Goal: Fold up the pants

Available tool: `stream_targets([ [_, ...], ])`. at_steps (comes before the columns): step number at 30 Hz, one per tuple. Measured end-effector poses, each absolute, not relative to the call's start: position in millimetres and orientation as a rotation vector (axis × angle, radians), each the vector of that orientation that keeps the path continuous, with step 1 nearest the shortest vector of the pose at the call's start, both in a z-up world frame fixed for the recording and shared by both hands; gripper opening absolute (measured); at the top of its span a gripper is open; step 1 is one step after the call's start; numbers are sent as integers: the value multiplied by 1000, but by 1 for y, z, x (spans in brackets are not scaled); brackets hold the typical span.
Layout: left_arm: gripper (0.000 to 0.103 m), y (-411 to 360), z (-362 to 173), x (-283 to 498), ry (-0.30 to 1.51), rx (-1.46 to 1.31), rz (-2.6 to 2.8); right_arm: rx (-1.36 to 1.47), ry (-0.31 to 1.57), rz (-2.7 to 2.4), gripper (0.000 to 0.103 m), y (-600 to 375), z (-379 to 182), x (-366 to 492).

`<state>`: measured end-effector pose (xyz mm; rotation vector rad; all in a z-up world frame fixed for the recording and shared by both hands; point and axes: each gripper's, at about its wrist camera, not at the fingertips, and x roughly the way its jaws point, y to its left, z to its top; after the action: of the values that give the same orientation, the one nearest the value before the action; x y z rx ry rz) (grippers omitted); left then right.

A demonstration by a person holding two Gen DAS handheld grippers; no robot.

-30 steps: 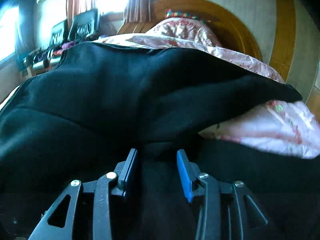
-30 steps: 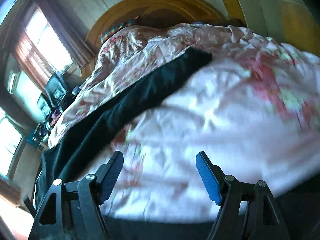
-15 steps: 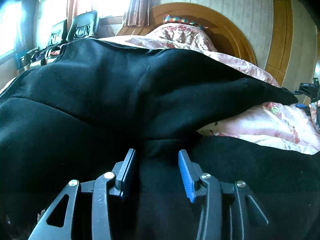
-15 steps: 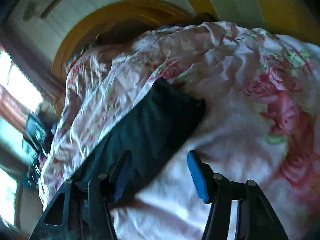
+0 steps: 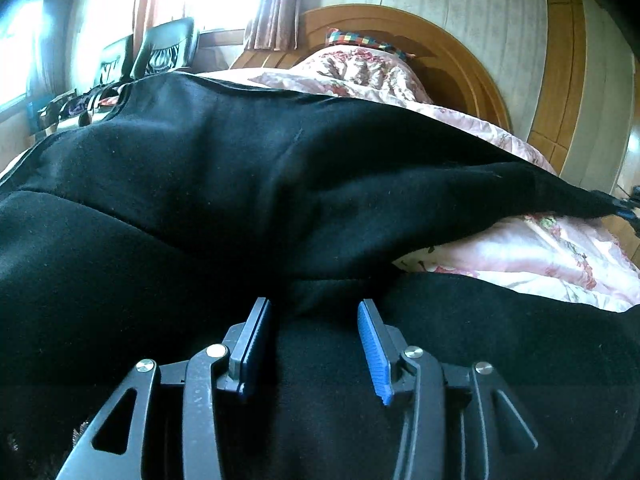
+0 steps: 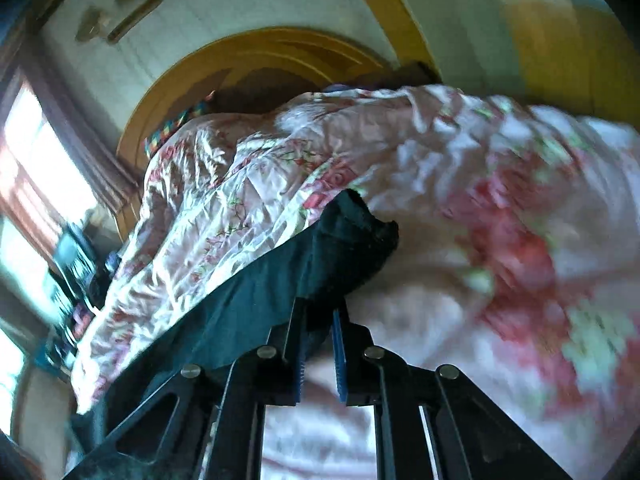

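The black pants (image 5: 240, 184) lie spread over a pink floral quilt (image 5: 540, 248) on a bed. In the left wrist view they fill the frame, and one leg runs off to the right. My left gripper (image 5: 316, 312) rests low on the pants fabric with its jaws apart, and black cloth lies between them. In the right wrist view my right gripper (image 6: 320, 312) is shut on the cuff end of a pants leg (image 6: 344, 248), which lies on the quilt (image 6: 500, 240). The right gripper also shows at the far right of the left wrist view (image 5: 628, 210).
A curved wooden headboard (image 5: 460, 60) stands behind the bed. A colourful pillow (image 5: 364, 42) lies against it. Black chairs (image 5: 164, 52) and a cluttered side table stand at the left by bright windows.
My right gripper has moved over the quilt to the leg end and shut on it. My left gripper has stayed in place on the pants.
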<state>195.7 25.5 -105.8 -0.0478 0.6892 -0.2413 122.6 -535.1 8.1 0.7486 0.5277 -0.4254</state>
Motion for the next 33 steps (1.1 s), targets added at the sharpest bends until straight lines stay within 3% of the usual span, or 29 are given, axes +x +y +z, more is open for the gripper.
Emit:
stream_targets([
  [10, 46, 28, -103, 194, 689, -61, -254, 743, 516, -623, 11, -542, 4, 9],
  [11, 46, 29, -103, 194, 688, -61, -253, 715, 538, -673, 3, -542, -1, 3],
  [12, 46, 29, -102, 193, 688, -59, -251, 673, 586, -724, 1, -543, -8, 1],
  [14, 46, 28, -102, 193, 689, -57, -250, 637, 691, -738, 4, -544, -22, 0],
  [16, 47, 29, -101, 191, 691, -61, -252, 645, 673, -717, 5, -534, -23, -11],
  [17, 47, 30, -101, 190, 690, -65, -252, 648, 648, -681, 7, -526, -20, -14],
  [19, 47, 31, -101, 188, 693, -70, -249, 594, 640, -596, 26, -498, -15, -8],
  [20, 47, 32, -101, 186, 695, -69, -245, 562, 642, -553, 42, -481, -14, -1],
  [21, 47, 31, -100, 184, 701, -60, -240, 527, 642, -499, 47, -464, -12, 6],
  [29, 47, 38, -66, 172, 827, -93, -366, 275, 663, -204, 47, -340, -23, 94],
  [33, 47, 58, -30, 181, 771, -73, -352, 191, 753, -219, 53, -311, -55, 125],
])
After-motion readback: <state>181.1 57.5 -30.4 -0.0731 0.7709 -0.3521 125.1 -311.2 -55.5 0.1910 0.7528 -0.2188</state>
